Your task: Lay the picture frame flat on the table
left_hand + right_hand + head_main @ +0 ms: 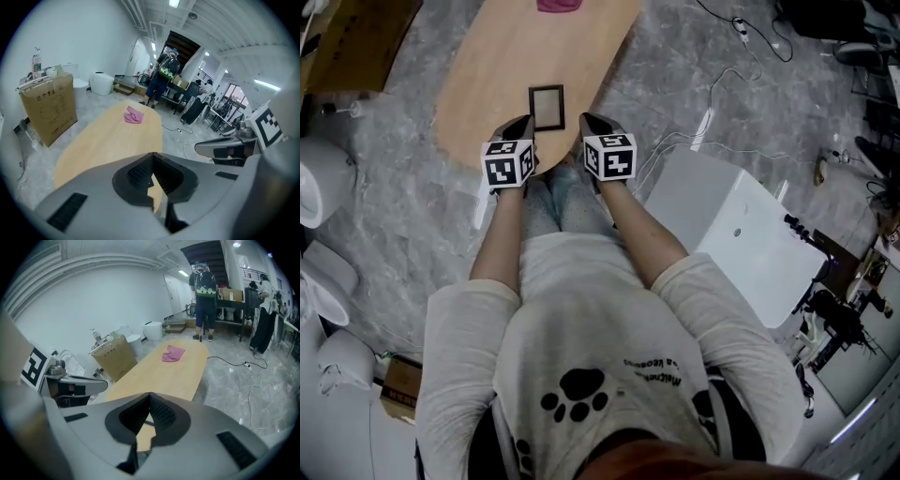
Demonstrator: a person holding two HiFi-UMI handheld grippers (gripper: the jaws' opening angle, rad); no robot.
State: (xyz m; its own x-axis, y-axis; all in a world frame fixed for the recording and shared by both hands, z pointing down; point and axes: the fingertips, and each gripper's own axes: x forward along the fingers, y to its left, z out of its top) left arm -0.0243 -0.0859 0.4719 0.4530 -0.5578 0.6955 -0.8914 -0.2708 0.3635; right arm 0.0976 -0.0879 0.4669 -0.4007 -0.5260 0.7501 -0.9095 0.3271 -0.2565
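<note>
Apparently the picture frame (547, 108) is already lying face up on the table (487, 75), near the edge closest to the person. I am therefore judging the main step as done, though the head view alone is not making this fully certain. The left gripper (527, 122) and the right gripper (586, 120) are hovering just beside its near corners, one at each side. Both are keeping their jaws pressed together and gripping nothing. Little is remaining, perhaps only a check.

Picture frame (547, 107) lies, seemingly flat, on table (487, 84); cloth (560, 5) at far end.
</note>
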